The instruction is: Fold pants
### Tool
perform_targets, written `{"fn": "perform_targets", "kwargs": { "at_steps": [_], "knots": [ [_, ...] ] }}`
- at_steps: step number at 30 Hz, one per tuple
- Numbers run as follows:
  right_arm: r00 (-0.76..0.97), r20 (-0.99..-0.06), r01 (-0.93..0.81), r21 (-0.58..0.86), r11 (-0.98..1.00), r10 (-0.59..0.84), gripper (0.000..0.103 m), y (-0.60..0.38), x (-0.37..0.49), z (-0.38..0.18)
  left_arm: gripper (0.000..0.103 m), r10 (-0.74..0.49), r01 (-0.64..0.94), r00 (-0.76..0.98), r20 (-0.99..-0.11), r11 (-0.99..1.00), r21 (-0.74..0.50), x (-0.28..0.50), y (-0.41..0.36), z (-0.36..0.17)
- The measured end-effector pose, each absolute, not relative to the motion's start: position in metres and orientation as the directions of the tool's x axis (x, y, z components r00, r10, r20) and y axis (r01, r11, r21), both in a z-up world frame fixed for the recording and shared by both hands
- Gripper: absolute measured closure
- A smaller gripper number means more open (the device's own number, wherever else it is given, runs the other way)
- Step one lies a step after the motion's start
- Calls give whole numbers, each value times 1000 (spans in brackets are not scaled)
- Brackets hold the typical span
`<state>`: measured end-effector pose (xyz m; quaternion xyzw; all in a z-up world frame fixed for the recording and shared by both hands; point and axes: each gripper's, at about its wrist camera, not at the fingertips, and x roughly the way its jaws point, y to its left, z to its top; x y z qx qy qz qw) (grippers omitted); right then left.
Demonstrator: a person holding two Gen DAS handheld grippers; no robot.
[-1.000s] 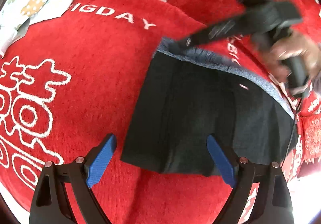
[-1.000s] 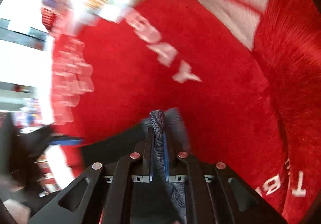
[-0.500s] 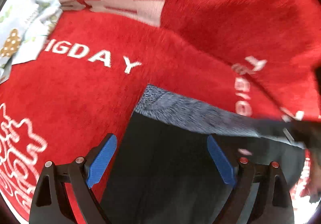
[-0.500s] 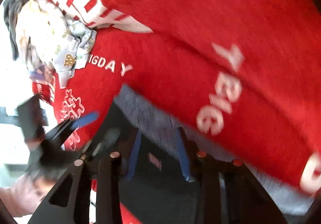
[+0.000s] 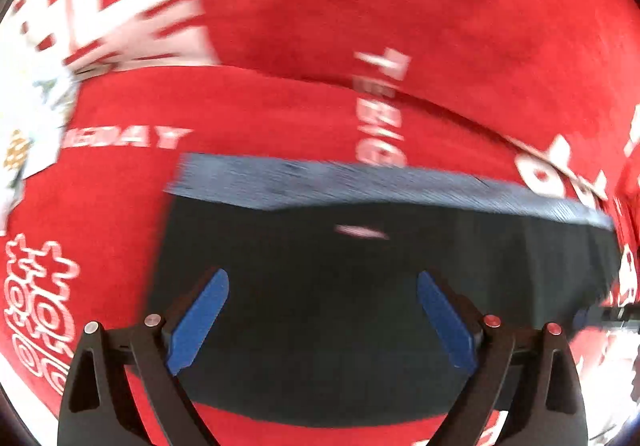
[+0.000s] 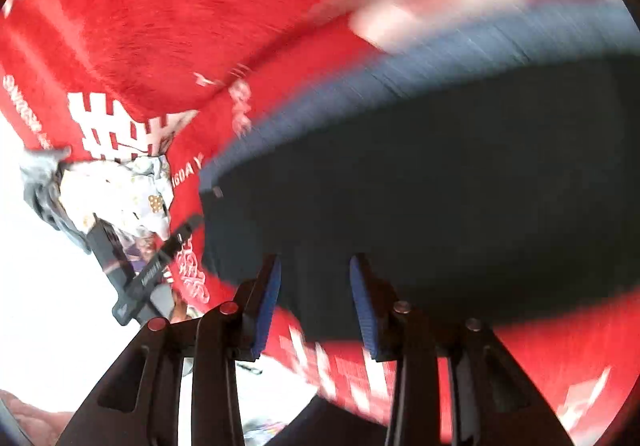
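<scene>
On red blanket (image 5: 280,118): folded dark pants (image 5: 360,286) lie flat, apparently, frames blurred. Left gripper (image 5: 322,310) spread wide above them, empty. Right gripper (image 6: 314,298) partly spread, empty.

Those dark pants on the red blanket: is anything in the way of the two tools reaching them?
Nothing visible. The pants lie flat directly ahead of both the open left tool and the open right tool.
</scene>
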<state>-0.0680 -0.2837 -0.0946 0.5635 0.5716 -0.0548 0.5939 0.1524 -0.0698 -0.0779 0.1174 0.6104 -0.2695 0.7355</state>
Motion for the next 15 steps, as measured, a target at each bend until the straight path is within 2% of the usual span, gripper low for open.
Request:
{"fn": "perform_targets", "kwargs": {
  "at_steps": [3,6,13,14,15],
  "knots": [
    [378,-742,766,586,262,554,63,-293,-114,-101,7,-219,538,53,-974,828,-157,129,-93,-95],
    [469,-708,760,628,167,528,63,-302,-139,-107,6,-174,569,105,-979,818,-85,116,-101,-99],
    [520,-678,741,660,120,520,63,-305,-133,-126,5,-147,592,101,-984,804,-59,115,-109,-103],
    [514,-682,747,654,119,520,64,-306,-131,-125,5,-144,591,103,-984,805,-56,115,-110,-101],
    [500,-696,755,642,134,515,71,-306,-129,-123,5,-143,590,104,-984,806,-55,111,-106,-104]
  ]
}}
